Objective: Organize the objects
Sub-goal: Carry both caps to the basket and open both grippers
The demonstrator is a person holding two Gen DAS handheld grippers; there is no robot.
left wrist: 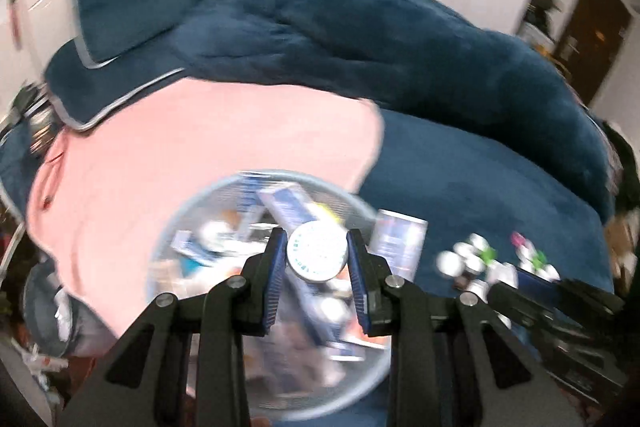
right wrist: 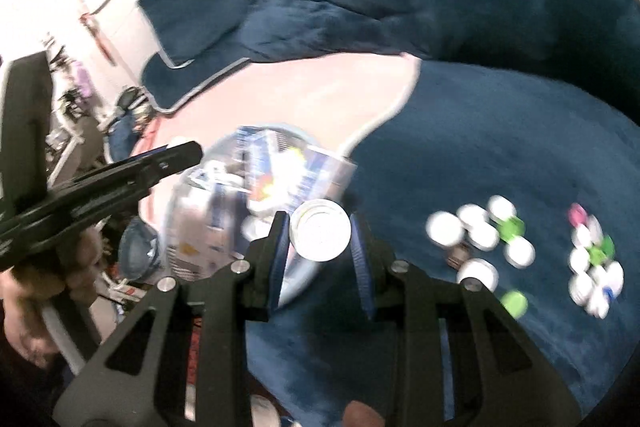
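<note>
Your left gripper [left wrist: 317,255] clamps a round tin [left wrist: 317,251] over the part-filled basket [left wrist: 192,211]; your right gripper [right wrist: 320,235] grasps a can [right wrist: 320,235]. Many bottles [right wrist: 480,235] remain right.

Nothing legible — print ringing the round lid [left wrist: 317,250] and on the boxes [left wrist: 289,205] is blurred.

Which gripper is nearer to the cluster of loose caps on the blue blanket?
Right. The right gripper is beside the caps; the left gripper is farther away, above the basket.
</note>
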